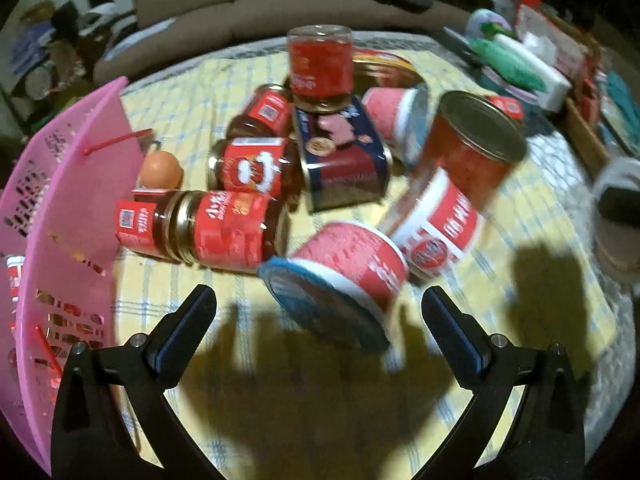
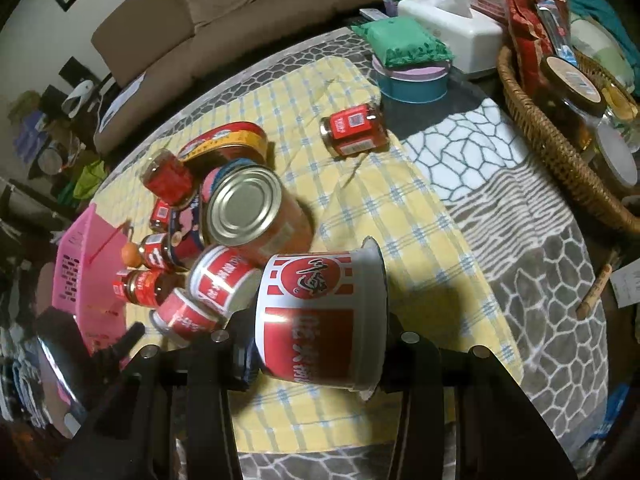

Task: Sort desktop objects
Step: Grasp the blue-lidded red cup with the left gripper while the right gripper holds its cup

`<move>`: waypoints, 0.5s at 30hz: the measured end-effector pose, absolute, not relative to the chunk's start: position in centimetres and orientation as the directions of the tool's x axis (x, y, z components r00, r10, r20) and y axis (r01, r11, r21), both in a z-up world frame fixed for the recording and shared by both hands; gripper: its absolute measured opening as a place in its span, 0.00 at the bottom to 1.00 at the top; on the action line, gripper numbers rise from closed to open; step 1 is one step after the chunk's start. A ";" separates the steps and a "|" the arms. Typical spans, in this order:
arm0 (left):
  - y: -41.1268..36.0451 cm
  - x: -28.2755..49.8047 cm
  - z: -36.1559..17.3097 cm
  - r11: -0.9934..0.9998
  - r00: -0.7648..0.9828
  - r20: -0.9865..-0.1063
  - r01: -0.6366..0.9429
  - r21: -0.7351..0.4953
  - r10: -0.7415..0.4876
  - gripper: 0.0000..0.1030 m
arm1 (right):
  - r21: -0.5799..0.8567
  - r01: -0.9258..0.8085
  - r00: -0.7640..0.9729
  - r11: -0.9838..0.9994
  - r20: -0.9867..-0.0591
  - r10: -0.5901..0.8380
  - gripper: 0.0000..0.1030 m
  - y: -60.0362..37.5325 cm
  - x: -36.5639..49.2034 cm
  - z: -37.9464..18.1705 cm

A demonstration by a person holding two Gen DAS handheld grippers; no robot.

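Observation:
My right gripper (image 2: 320, 344) is shut on a red-and-white can (image 2: 320, 312) and holds it on its side above the yellow checked cloth (image 2: 400, 208). My left gripper (image 1: 320, 312) is open and empty, just short of a red can with a blue lid (image 1: 340, 280) lying on its side. Behind it is a pile: a red-and-white can (image 1: 436, 232), a tall silver-topped can (image 1: 472, 148), several red-labelled jars (image 1: 228, 228), a blue tin (image 1: 344, 160) with a jar (image 1: 320, 68) on top, and an egg (image 1: 160, 170).
A pink plastic basket (image 1: 68, 208) stands at the left of the pile. A lone jar (image 2: 354, 130) lies apart on the cloth. A wicker basket (image 2: 560, 128) with jars, a tissue box (image 2: 452, 28) and a blue tub (image 2: 412, 80) stand at the far right.

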State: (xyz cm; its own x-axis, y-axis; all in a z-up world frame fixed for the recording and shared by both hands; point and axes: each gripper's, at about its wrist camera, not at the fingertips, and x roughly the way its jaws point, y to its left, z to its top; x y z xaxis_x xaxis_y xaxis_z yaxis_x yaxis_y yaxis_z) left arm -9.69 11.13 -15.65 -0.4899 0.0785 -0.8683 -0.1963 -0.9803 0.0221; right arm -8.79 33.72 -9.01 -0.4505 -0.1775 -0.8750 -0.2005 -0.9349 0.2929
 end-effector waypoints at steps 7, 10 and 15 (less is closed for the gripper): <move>10.0 -10.2 -15.7 -0.974 -0.487 -0.853 -0.207 -0.096 0.188 0.66 | 0.297 -0.231 -0.453 -0.927 -0.876 -0.168 0.42 35.7 -8.8 -9.1; 9.8 -10.2 -15.3 -0.961 -0.442 -0.865 -0.236 -0.142 0.236 0.48 | 0.308 -0.222 -0.457 -0.925 -0.871 -0.180 0.42 35.6 -8.7 -8.9; 9.4 -9.8 -13.9 -0.947 -0.352 -0.894 -0.260 -0.191 0.277 0.15 | 0.308 -0.201 -0.457 -0.930 -0.869 -0.189 0.42 34.7 -8.7 -8.7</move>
State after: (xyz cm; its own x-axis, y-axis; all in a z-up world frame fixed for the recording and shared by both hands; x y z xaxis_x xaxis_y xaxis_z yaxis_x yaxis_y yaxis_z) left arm -9.76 9.41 -13.90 -0.3520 0.2767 -0.8942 -0.2597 -0.9467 -0.1908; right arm -8.69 34.72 -8.68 -0.4566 -0.1894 -0.8693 -0.2007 -0.9300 0.3080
